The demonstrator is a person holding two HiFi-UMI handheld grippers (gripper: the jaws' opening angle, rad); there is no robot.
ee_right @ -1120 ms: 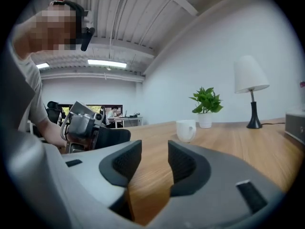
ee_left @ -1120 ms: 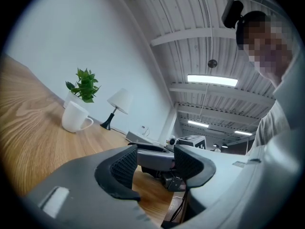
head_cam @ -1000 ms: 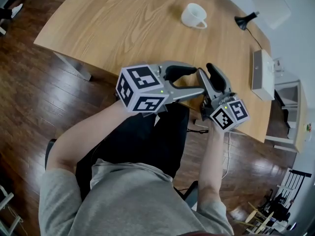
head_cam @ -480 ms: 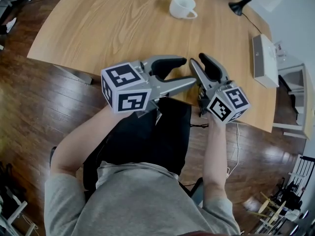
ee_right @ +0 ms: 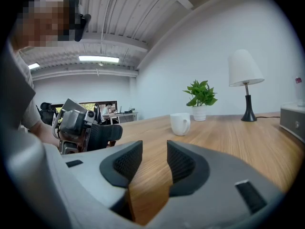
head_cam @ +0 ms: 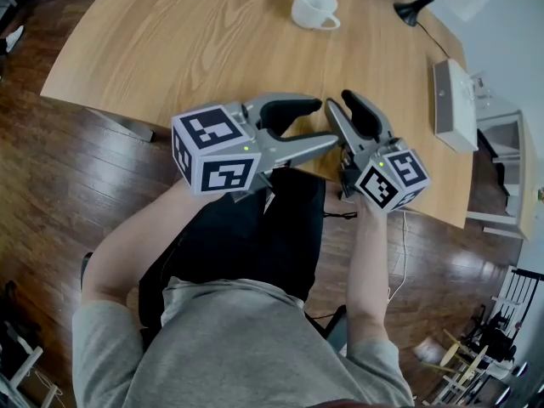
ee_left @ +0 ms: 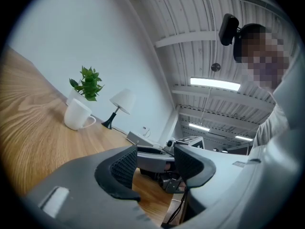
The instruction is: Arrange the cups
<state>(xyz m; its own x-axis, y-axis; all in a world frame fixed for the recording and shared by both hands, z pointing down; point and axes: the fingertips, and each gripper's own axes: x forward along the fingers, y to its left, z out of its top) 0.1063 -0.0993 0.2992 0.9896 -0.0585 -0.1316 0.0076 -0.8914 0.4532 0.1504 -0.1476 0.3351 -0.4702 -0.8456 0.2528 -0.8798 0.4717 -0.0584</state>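
On the pale wooden worktop (head_cam: 187,32) a white cup (head_cam: 314,8) stands at the far side, well apart from both grippers. The left gripper (ee_left: 155,163) has its jaws apart and empty; the right gripper (ee_right: 154,159) has jaws that have just been closing and are narrowly apart, empty.

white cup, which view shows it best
The left gripper view: the cup is largest there, handle clear. The head view shows the cup from above, near the top edge; the right gripper view shows the cup small and distant.
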